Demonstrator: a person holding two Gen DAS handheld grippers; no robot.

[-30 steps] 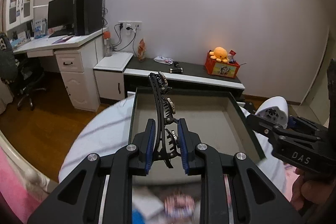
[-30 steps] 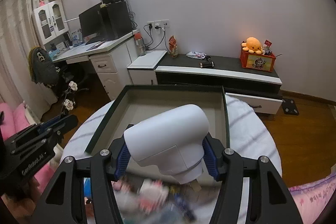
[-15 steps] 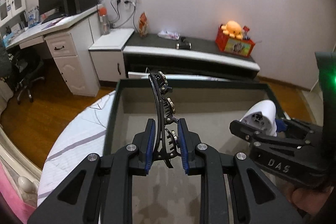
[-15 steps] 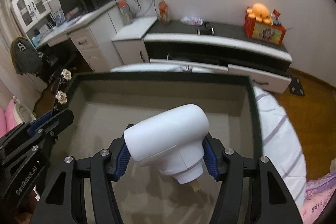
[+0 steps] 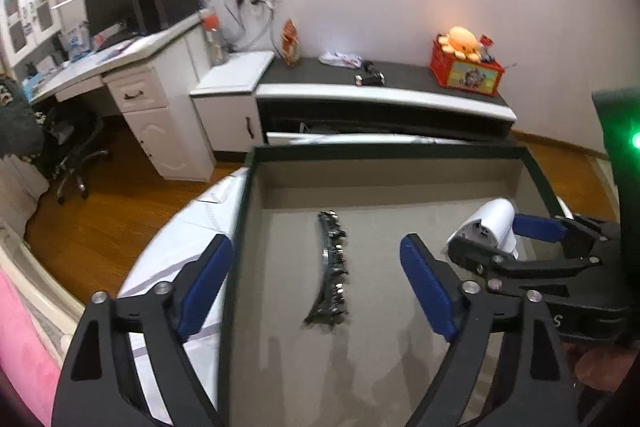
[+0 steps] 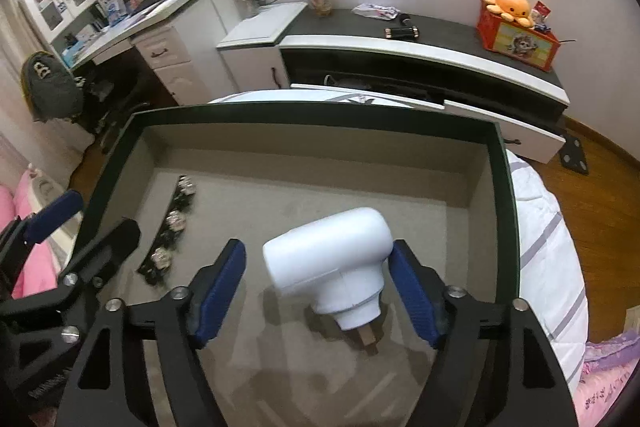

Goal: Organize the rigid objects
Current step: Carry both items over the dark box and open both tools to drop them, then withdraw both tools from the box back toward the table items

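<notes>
Since half a second ago both grippers have let go: the left gripper (image 5: 316,279) has opened wide and the black hair band it held now lies on the tray floor, and the right gripper (image 6: 316,291) has spread its blue pads away from the white adapter. Nearest the left fingers, the hair band (image 5: 332,267) lies straight ahead between them, its long curved axis running from the near side toward the tray's far edge, close to the left wall. In the right view, the white adapter (image 6: 332,263) sits between the parted pads, seemingly touching neither, plug end toward the camera, resting toward the tray's right wall. The dark-rimmed tray (image 6: 312,117) holds only these two things, well apart. Each gripper is nearest its own released item, so pulling back looks unobstructed. Beyond the tray's far edge stands a low cabinet (image 6: 420,43) with an orange octopus toy (image 6: 510,1) on a red box.
</notes>
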